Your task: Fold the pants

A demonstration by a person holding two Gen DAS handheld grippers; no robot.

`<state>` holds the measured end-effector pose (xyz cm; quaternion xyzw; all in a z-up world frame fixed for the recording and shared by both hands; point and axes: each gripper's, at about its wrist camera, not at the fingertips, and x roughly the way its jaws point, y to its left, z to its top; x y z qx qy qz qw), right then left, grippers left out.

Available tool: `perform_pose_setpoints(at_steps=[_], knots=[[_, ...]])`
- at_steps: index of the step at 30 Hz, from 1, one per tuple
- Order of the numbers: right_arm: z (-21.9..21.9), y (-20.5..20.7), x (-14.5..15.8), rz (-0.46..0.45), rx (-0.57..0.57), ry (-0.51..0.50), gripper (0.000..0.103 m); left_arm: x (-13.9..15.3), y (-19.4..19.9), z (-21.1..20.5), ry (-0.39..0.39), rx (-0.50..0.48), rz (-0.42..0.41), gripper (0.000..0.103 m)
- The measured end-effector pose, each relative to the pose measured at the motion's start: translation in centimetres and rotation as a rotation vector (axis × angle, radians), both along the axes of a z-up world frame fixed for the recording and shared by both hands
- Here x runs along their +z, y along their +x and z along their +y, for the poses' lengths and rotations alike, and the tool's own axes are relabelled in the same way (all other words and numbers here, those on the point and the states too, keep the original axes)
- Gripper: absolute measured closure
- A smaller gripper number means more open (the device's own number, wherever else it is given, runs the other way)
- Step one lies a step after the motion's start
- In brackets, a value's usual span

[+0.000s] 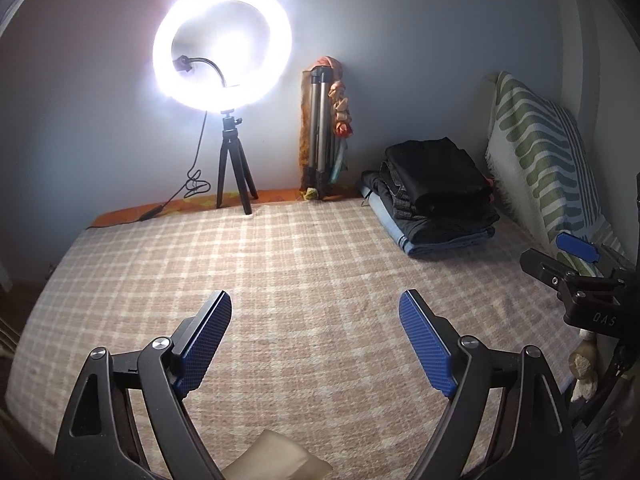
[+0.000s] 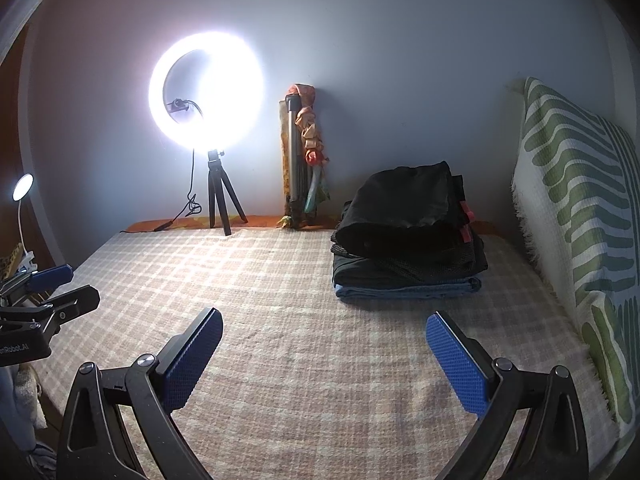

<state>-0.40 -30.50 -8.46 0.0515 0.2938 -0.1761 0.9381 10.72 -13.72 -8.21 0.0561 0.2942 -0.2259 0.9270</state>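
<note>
Across the lower half of the left wrist view, the left gripper (image 1: 316, 344) hovers over a checked bedspread (image 1: 280, 264) with its two blue pads spread wide and nothing between them, so it is released. A stack of folded pants (image 1: 434, 196) sits on the bed in the right middle of the frame, well apart from the pads, up and to the right of them. The stack's long side runs from the centre of the frame toward the right edge, roughly along the back wall. Part of the right gripper (image 1: 578, 276) shows at the right edge, nearer the stack. A lit ring lamp (image 1: 222, 46) on a small tripod glares at upper left.

Low in the right wrist view, the right gripper (image 2: 324, 360) is likewise spread wide and empty above the bedspread (image 2: 280, 300). The stack of pants (image 2: 408, 236) lies right of centre, above the right-hand pad, its long side again running left to right, the folded edges facing the camera. The left gripper (image 2: 48, 292) shows at the left edge. A green patterned pillow (image 2: 576, 240) leans at far right. Judging from both views, the right hand is the nearer one to the stack. No unfolded pants are visible on the bed.
</note>
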Motion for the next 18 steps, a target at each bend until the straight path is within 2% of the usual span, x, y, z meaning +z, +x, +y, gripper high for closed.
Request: perform_pose_setpoints(at_steps=[18], knots=[[0.21,0.55,-0.5,0.017,0.019,0.016,0.0,0.16,-0.13,0.16,0.005,0.0,-0.009,0.017]])
